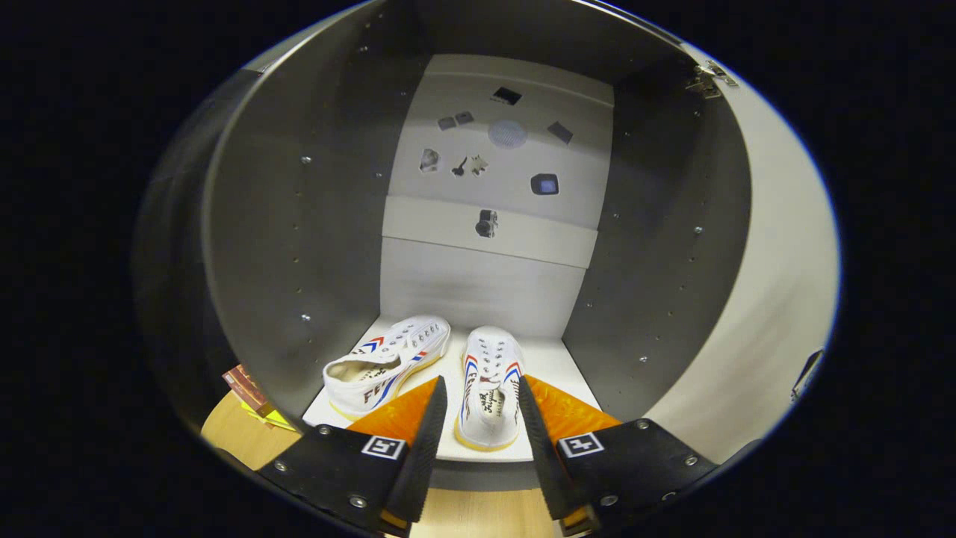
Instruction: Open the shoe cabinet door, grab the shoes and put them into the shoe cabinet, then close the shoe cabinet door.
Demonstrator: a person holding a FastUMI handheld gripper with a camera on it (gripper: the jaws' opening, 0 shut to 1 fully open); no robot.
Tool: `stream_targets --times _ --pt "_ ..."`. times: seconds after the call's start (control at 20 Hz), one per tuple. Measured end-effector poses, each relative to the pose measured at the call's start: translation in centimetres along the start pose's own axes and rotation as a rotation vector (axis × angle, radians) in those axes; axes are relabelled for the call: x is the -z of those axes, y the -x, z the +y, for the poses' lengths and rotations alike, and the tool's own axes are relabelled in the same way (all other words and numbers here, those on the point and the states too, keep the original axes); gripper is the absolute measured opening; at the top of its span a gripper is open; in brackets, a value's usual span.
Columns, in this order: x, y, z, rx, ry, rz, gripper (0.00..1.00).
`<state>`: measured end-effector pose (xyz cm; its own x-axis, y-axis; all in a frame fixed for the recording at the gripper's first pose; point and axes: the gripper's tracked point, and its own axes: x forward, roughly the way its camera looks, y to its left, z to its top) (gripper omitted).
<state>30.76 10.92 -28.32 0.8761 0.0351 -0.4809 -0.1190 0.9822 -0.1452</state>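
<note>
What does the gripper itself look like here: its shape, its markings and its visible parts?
The gripper has two long, tapering fingers. Each finger sits on a flat black plate fastened with small silver screws. Each plate carries one square black-and-white marker tag. No cables are visible.

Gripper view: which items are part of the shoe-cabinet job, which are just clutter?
Job:
- shoe cabinet, its door open
- left shoe, on the cabinet floor
- right shoe, between the fingers, heel toward the claw, which is open

Lying about:
- small items on the cabinet's back panel
- books on the wooden surface outside the cabinet's left wall
</note>
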Motion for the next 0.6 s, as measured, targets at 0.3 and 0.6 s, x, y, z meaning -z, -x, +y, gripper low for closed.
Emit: stream_targets --times 0.3,0.6 --pt "1.9 9.9 -1.1 -0.045 -0.052 -0.056 0.83" --pt "3.8 19.1 -3.9 -0.075 -0.107 -0.114 0.91"
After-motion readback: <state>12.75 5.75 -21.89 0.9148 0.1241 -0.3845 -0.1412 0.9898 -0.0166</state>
